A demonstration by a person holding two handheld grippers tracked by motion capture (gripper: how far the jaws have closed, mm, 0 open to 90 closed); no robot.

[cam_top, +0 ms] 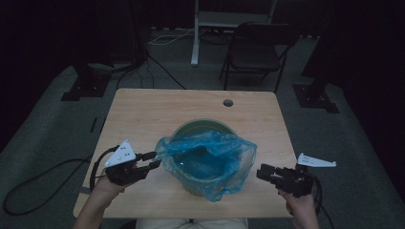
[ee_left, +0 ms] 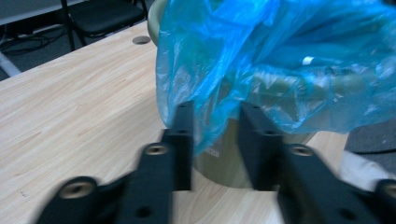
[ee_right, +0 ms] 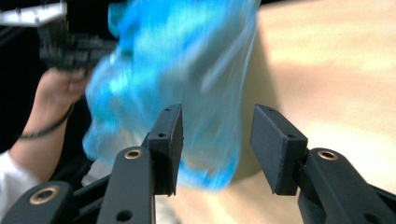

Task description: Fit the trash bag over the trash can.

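A blue plastic bag (cam_top: 210, 162) is draped loosely over a pale round bin (cam_top: 200, 125) in the middle of the wooden table (cam_top: 143, 114). My left gripper (cam_top: 152, 160) is at the bag's left edge. In the left gripper view its jaws (ee_left: 215, 116) stand apart, with a hanging fold of the bag (ee_left: 280, 56) between them in front of the bin wall (ee_left: 224, 158); the pads do not press on it. My right gripper (cam_top: 261, 172) is open to the right of the bag, a little away from it. In the right gripper view nothing is between its fingers (ee_right: 217, 121), and the bag (ee_right: 177, 70) lies ahead.
A small round hole (cam_top: 228, 102) is in the table near its far edge. A dark folding chair (cam_top: 258, 47) and a white stand leg (cam_top: 195, 43) are beyond the table. Cables (cam_top: 28, 191) trail on the grey floor at the left.
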